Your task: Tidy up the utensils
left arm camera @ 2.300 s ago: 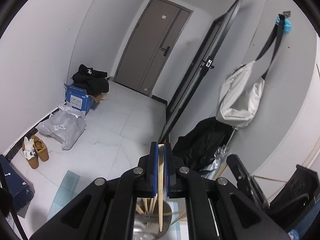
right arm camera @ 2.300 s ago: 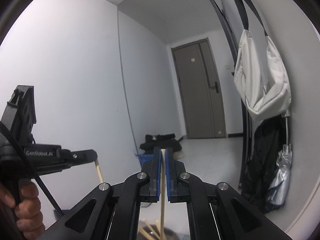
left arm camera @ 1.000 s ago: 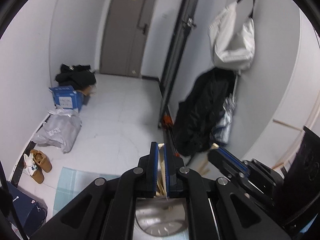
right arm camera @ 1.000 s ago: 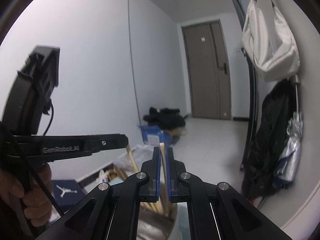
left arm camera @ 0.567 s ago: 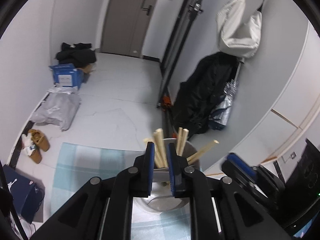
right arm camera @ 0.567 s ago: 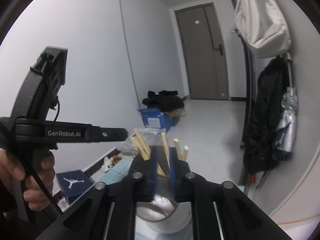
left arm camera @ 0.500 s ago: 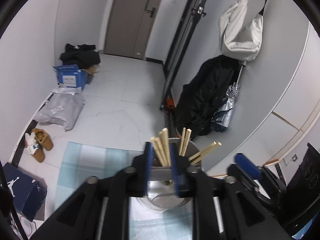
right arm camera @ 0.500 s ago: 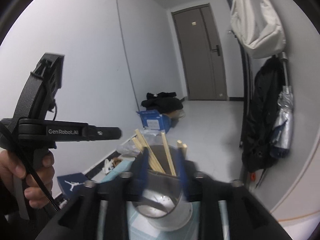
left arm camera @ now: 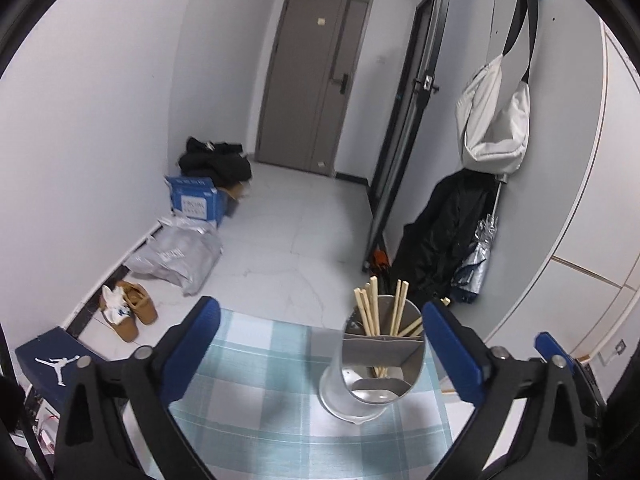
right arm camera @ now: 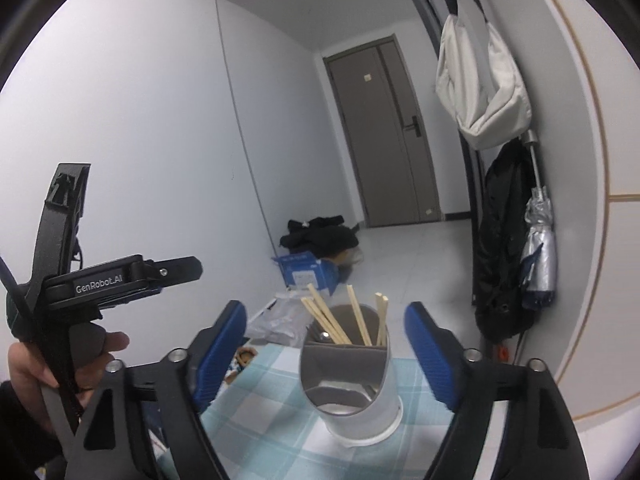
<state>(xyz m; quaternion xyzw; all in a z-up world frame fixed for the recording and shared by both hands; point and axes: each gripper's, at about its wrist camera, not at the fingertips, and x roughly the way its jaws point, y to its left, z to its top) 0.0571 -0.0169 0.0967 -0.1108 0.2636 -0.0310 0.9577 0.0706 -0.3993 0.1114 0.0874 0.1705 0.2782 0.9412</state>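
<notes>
Both grippers stand with their blue-padded fingers spread wide and nothing between them. Left gripper [left arm camera: 320, 344] frames the metal utensil holder [left arm camera: 374, 376] toward its right finger; right gripper [right arm camera: 324, 350] has the same holder [right arm camera: 352, 384] nearly centred in its gap, clear of both pads. Wooden chopsticks [left arm camera: 380, 312] stand fanned in the holder's rear compartment, their tips above the rim, while the front compartment shows what looks like a spoon bowl (hard to tell). Holder sits on the tabletop [left arm camera: 264, 384], covered by a pale blue checked cloth, close to the far edge and nearer the right-hand side; the cloth to the holder's left lies bare. Beyond that edge the white tiled floor [left arm camera: 288, 232] drops away toward a grey door [left arm camera: 316, 80].

Readable writing: "GenRobot.AI" on the left gripper's body [right arm camera: 100, 278], held by a hand [right arm camera: 44, 376] in the right wrist view, and a jumping-figure logo on a dark blue box [left arm camera: 56, 360]. A blue carton's [left arm camera: 196, 202] label is too small to read.
</notes>
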